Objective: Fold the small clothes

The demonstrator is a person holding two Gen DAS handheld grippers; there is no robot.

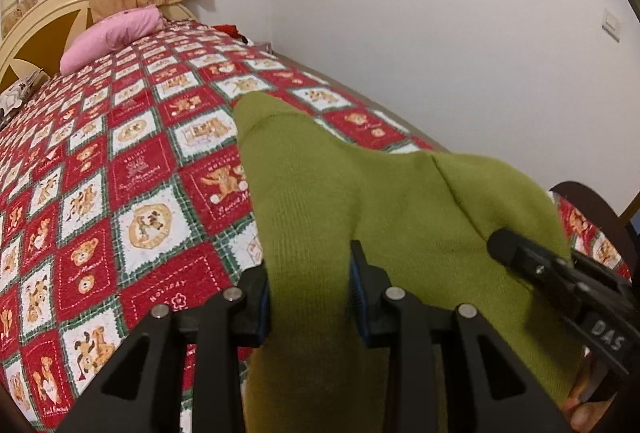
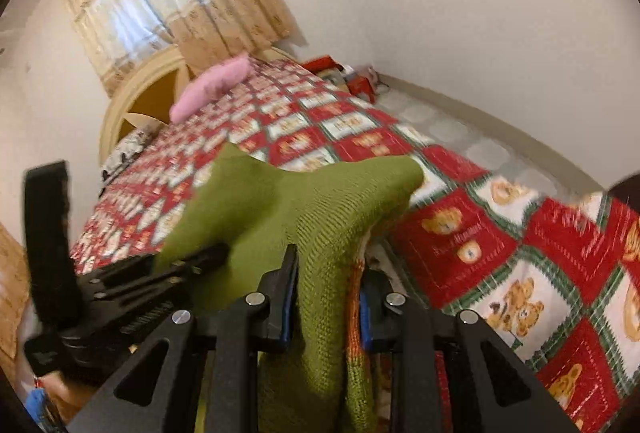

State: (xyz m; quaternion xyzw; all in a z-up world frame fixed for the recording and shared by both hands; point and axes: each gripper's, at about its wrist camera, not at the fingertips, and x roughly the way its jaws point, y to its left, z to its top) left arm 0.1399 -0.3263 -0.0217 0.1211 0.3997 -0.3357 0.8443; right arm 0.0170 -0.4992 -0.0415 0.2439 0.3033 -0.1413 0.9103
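An olive-green knitted garment [image 1: 320,185] hangs stretched above the bed, held at two places. My left gripper [image 1: 308,273] is shut on one part of its edge; the cloth runs up between the fingers. My right gripper [image 2: 330,281] is shut on another part of the green garment [image 2: 304,201], with an orange-striped bit of knit showing by the right finger. The right gripper also shows in the left wrist view [image 1: 532,265] at the lower right, and the left gripper in the right wrist view [image 2: 192,261] at the left.
A bed with a red, white and green teddy-bear quilt [image 1: 120,169] lies below. A pink pillow [image 1: 112,33] rests near the cream headboard [image 1: 36,33]. Curtains [image 2: 168,1] hang behind. White walls stand to the right. Red items [image 2: 352,77] sit beside the bed.
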